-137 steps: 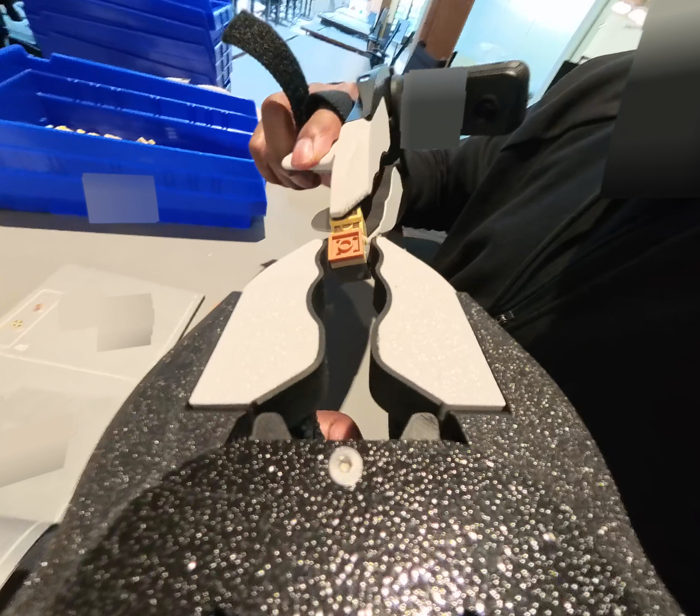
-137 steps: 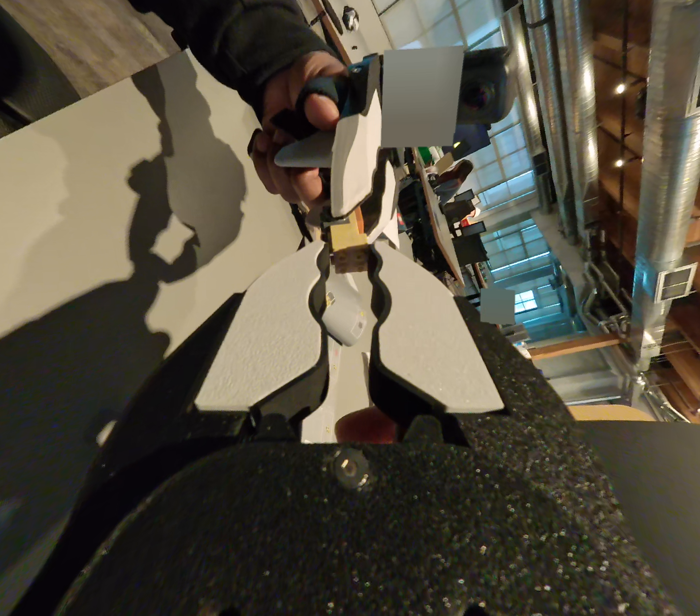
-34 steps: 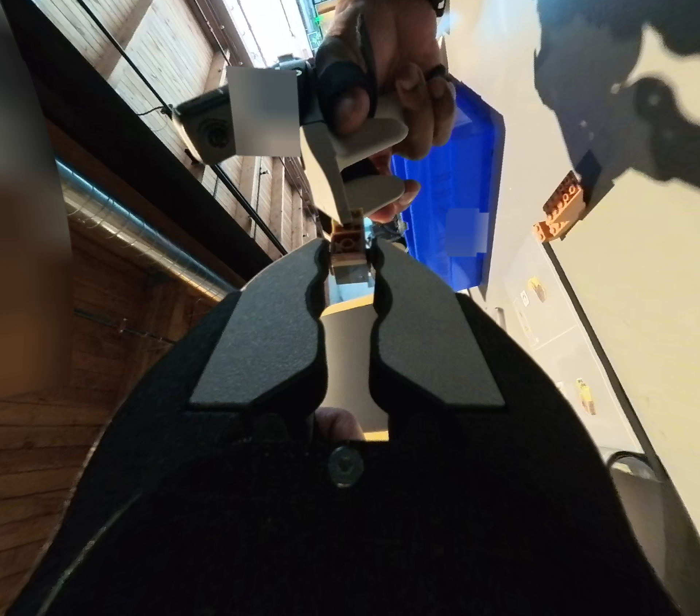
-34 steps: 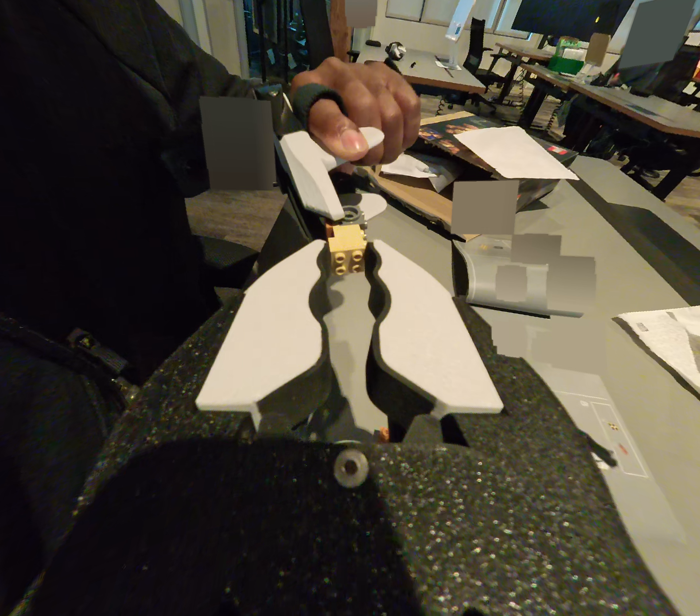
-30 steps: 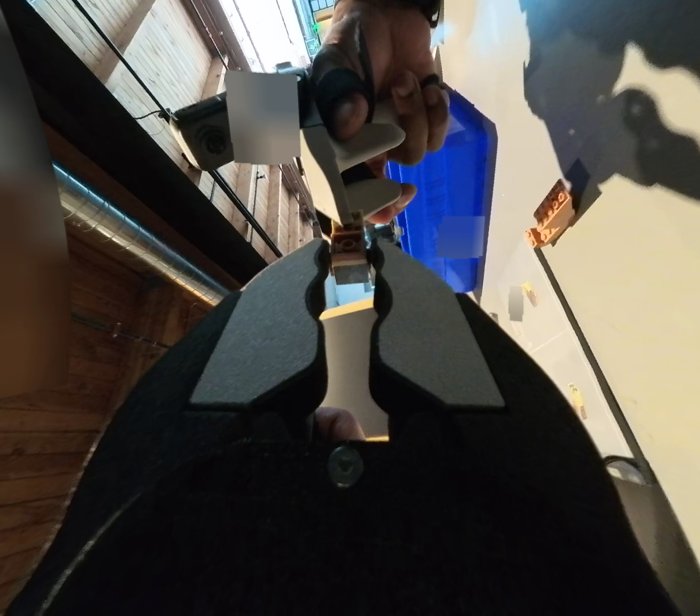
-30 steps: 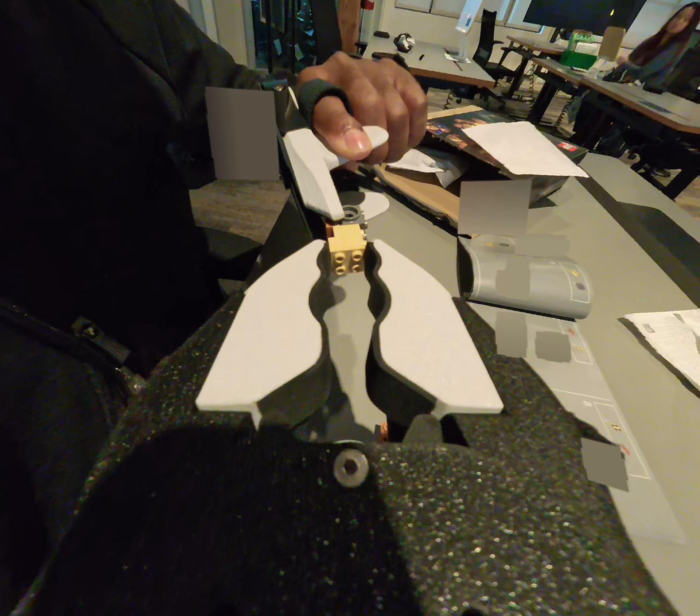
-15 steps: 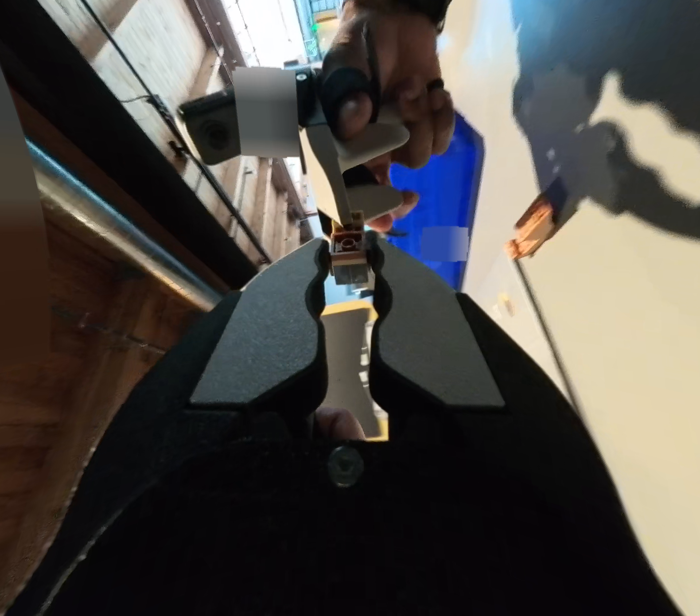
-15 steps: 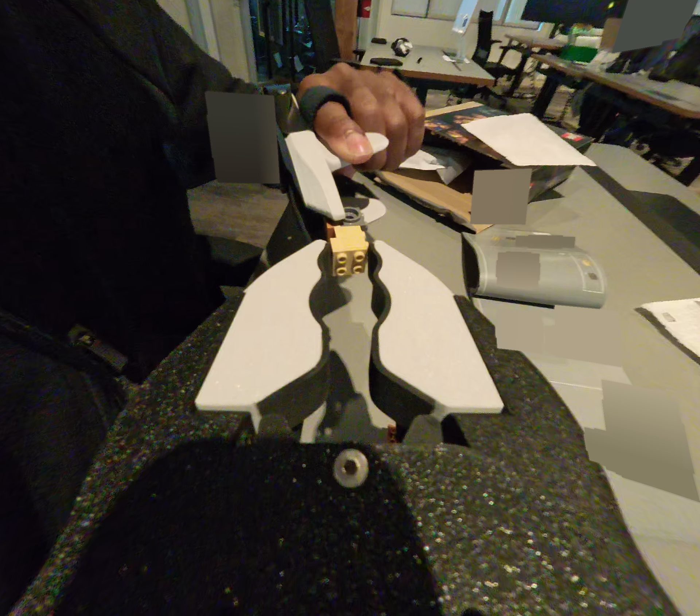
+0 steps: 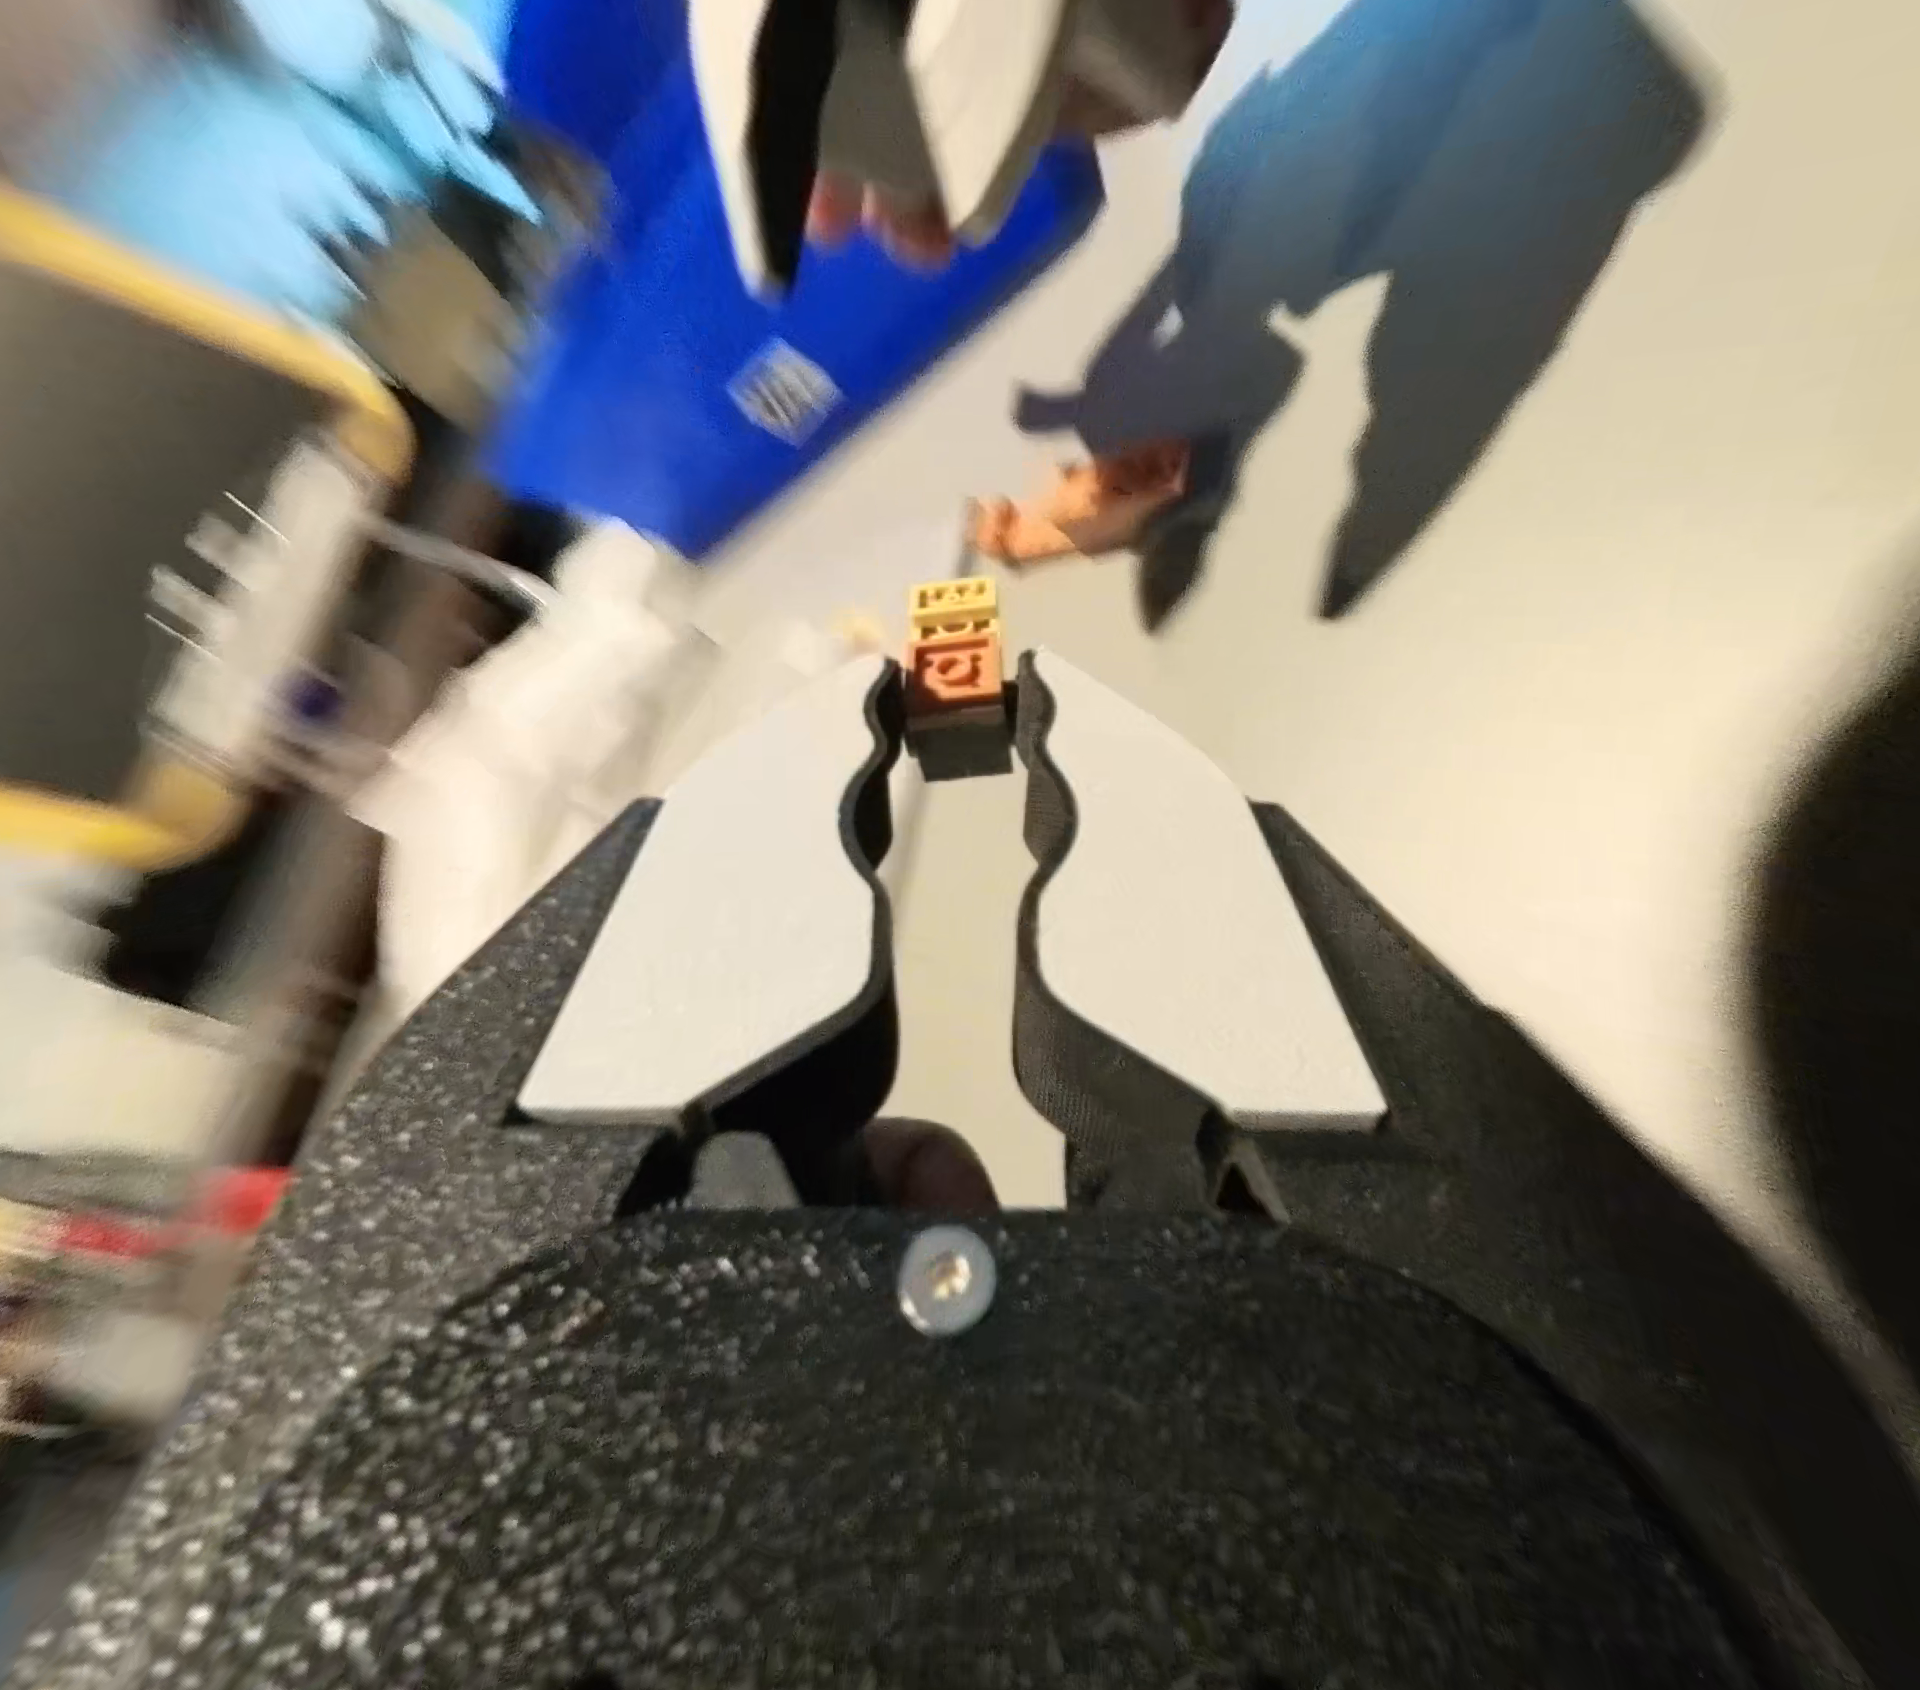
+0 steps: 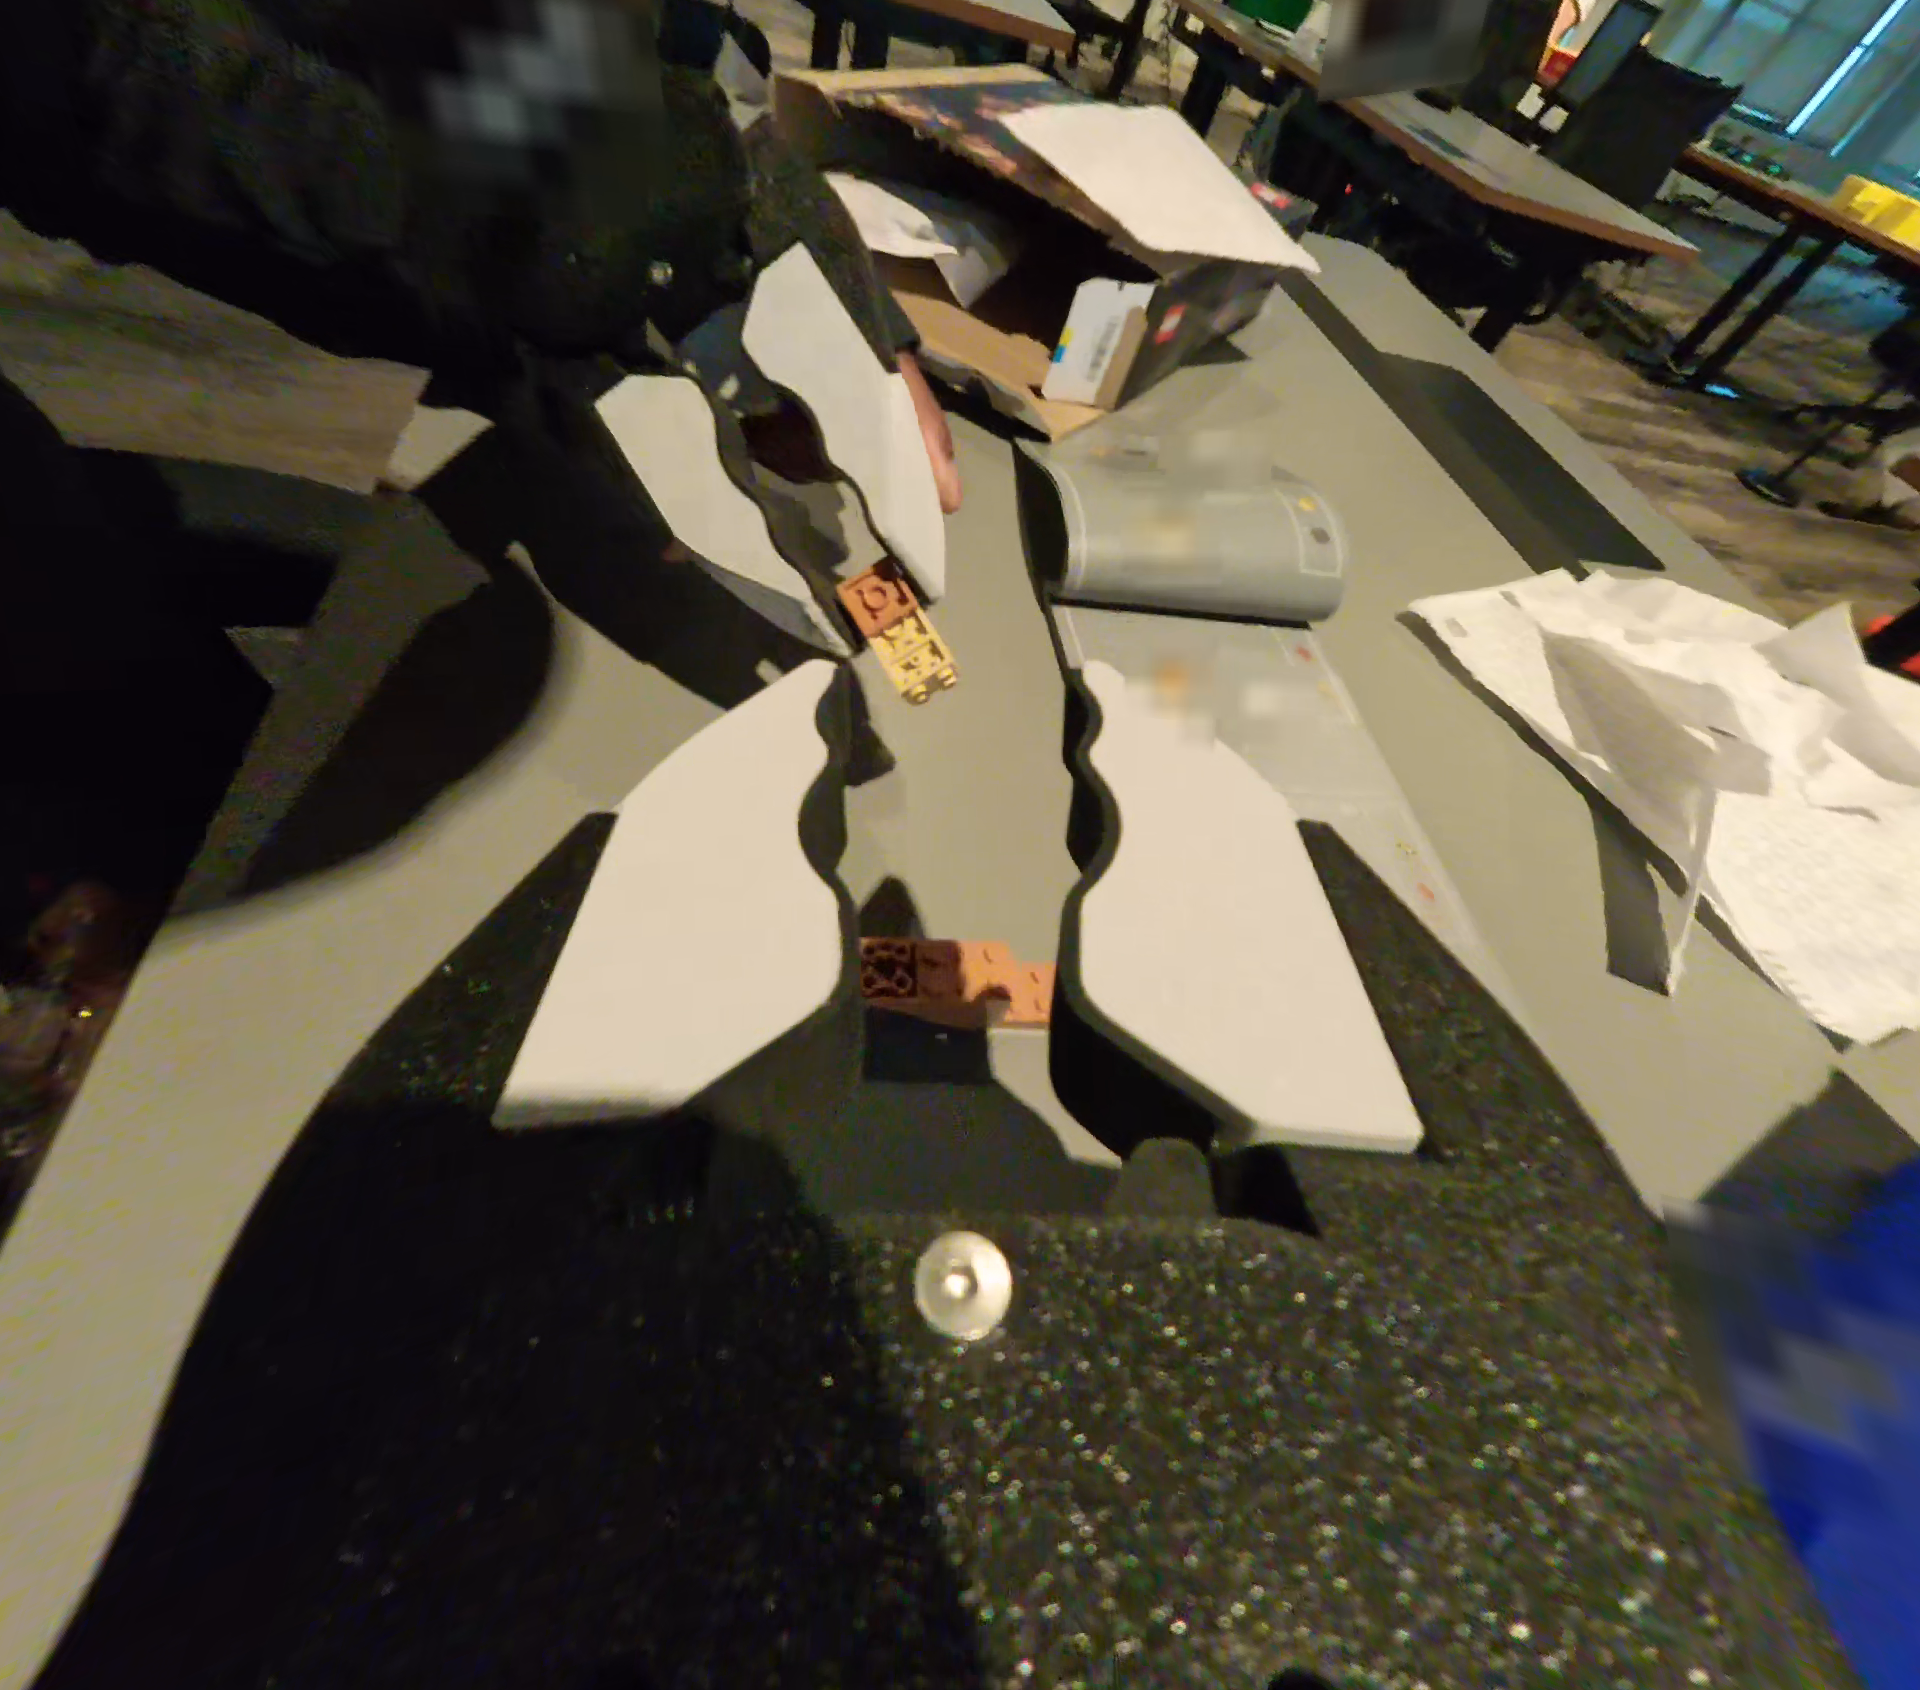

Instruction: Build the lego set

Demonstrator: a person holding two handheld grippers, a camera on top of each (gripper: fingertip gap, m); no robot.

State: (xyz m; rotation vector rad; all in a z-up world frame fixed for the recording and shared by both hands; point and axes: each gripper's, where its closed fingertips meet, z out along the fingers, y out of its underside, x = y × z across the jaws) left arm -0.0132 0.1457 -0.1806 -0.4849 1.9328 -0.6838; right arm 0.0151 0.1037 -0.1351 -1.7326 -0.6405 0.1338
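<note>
My left gripper [image 9: 954, 684] is shut on a small lego stack [image 9: 954, 672]: an orange-brown brick between the tips, with a yellow brick on its far end. It also shows in the right wrist view [image 10: 883, 606], holding the same stack [image 10: 899, 632] just above the grey table [image 10: 966, 809]. My right gripper [image 10: 961, 695] is open and empty, with its tips a short way from the stack. In the left wrist view it hangs at the top [image 9: 873, 238], jaws apart. An orange and brown lego assembly [image 10: 956, 980] lies on the table between the right fingers; it also shows blurred in the left wrist view [image 9: 1091, 497].
A blue bin [image 9: 644, 352] stands beyond the stack. A torn cardboard box [image 10: 1039, 238], a curled grey booklet [image 10: 1195, 539] and crumpled white papers [image 10: 1714, 757] lie on the table. A person's dark sleeve [image 10: 312, 82] fills the left. Tip to tip, the grippers are about 7 cm apart.
My right gripper has opened, let go of the stack and drawn back. My left gripper still holds the stack and has swung down towards the table.
</note>
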